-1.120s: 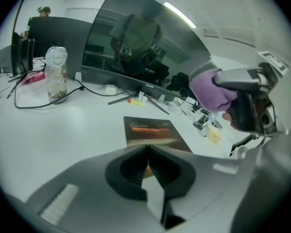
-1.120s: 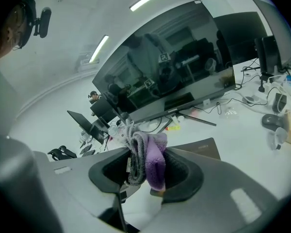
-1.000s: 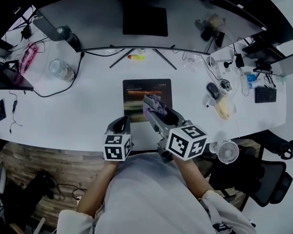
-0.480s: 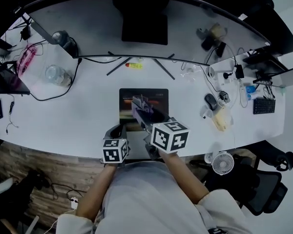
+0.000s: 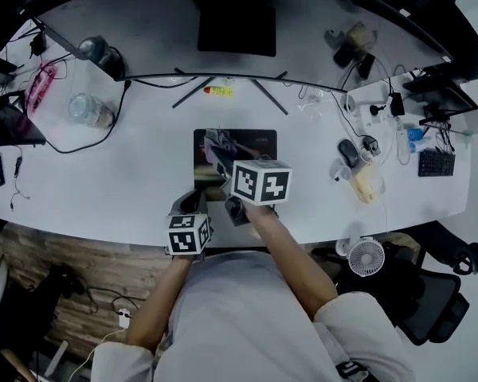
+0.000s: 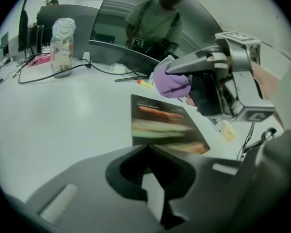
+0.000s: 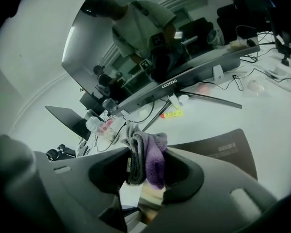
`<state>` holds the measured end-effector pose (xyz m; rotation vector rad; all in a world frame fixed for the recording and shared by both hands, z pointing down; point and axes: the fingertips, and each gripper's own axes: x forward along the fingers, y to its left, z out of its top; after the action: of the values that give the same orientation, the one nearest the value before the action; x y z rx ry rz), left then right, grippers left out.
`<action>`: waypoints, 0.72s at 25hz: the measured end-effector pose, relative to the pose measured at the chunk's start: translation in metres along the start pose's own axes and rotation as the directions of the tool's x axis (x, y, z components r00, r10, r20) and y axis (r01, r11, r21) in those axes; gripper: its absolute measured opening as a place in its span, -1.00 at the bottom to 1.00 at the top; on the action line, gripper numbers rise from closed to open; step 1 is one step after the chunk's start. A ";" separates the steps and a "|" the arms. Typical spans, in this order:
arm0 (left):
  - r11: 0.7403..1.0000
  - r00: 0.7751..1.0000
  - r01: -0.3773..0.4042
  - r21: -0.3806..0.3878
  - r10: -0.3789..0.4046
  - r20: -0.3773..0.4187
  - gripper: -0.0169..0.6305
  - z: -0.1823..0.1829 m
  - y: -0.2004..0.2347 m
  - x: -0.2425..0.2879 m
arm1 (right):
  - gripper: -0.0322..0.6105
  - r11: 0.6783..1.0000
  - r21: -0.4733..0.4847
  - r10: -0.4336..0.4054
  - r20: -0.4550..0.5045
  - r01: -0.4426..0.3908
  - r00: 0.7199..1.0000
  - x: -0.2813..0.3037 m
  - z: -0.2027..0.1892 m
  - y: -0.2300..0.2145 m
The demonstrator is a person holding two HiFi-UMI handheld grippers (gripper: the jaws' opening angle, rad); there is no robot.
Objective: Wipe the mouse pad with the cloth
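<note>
A dark mouse pad (image 5: 256, 143) with a printed picture lies on the white desk in front of the curved monitor; it also shows in the left gripper view (image 6: 161, 127) and the right gripper view (image 7: 223, 152). My right gripper (image 5: 216, 149) is shut on a purple and grey cloth (image 7: 146, 157) and hovers over the pad's left part. From the left gripper view the cloth (image 6: 169, 84) hangs a little above the pad. My left gripper (image 5: 193, 203) rests shut and empty near the desk's front edge, left of the pad.
The curved monitor (image 5: 223, 26) stands behind the pad on thin legs. A clear jar (image 5: 88, 111) and a black cable lie at the left. A mouse (image 5: 348, 153), a yellowish item (image 5: 366, 183) and chargers crowd the right. A small fan (image 5: 366, 255) sits off the desk's front right.
My right gripper with the cloth has moved left and away from me over the pad. The left gripper has stayed near the front edge.
</note>
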<state>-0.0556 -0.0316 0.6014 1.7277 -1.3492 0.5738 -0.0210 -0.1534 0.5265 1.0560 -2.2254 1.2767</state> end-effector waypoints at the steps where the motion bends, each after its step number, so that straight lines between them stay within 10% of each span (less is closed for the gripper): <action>1: 1.000 1.000 -0.003 -0.002 0.003 0.000 -0.95 0.000 0.001 0.000 | -0.36 1.000 0.002 -0.002 -0.003 0.002 1.000 0.004 0.000 -0.002; 18: 0.999 0.999 -0.010 -0.050 0.012 0.031 -0.95 -0.003 0.012 0.001 | -0.35 0.999 0.027 -0.020 -0.049 0.021 0.999 0.063 -0.020 -0.008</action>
<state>-0.0663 -0.0302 0.6080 1.6963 -1.3846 0.5173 -0.0566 -0.1655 0.5812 1.0439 -2.1618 1.3143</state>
